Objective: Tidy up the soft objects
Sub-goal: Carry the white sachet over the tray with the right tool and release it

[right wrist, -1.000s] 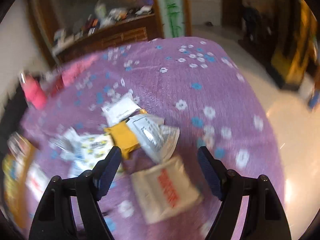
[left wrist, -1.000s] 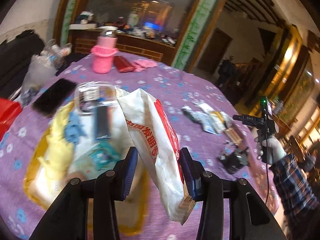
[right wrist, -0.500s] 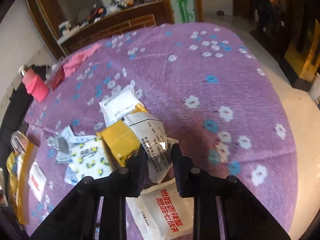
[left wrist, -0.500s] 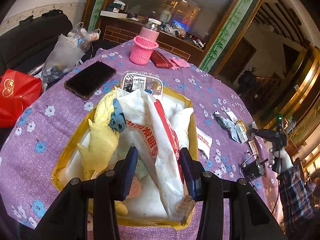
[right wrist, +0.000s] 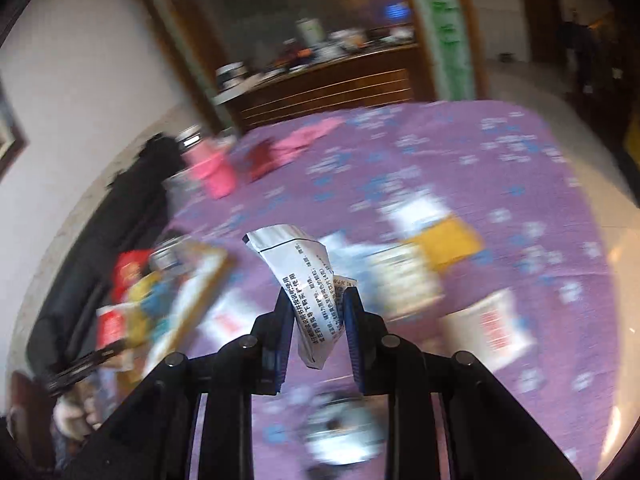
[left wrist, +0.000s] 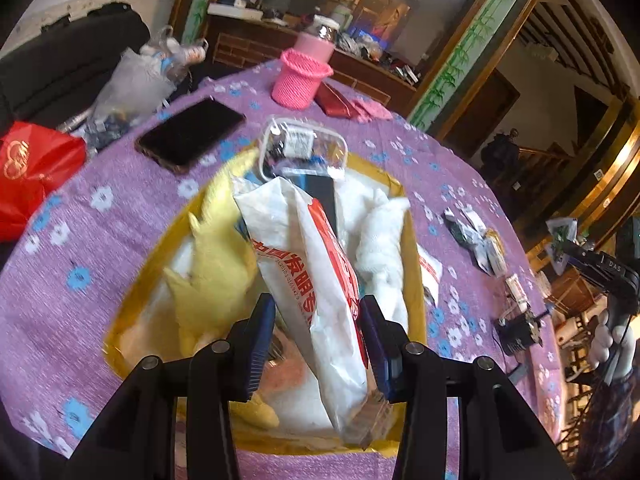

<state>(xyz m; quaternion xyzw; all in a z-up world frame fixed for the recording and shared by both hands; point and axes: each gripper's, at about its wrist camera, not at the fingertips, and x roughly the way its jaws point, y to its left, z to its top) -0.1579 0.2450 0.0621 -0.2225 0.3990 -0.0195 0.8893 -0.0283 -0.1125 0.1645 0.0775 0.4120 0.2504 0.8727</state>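
My left gripper (left wrist: 318,340) is shut on a white packet with red print (left wrist: 316,280) and holds it above the yellow tray (left wrist: 412,264). The tray holds a yellow plush toy (left wrist: 216,264), white soft items (left wrist: 380,240) and a clear pouch (left wrist: 302,148). My right gripper (right wrist: 316,320) is shut on a silver-white sachet with black print (right wrist: 304,276), lifted off the purple floral tablecloth (right wrist: 440,152). The tray also shows blurred at the left in the right wrist view (right wrist: 192,292).
A black phone (left wrist: 192,132), pink knitted cup (left wrist: 300,80), red bag (left wrist: 28,172) and clear plastic bag (left wrist: 128,88) lie beyond the tray. Several small packets (left wrist: 480,248) lie at the right. A yellow packet (right wrist: 444,244) and white packets (right wrist: 492,324) lie blurred on the cloth.
My right gripper has lifted the silver sachet off the cloth and swung left towards the tray. My left gripper still holds the white packet and has moved closer over the tray.
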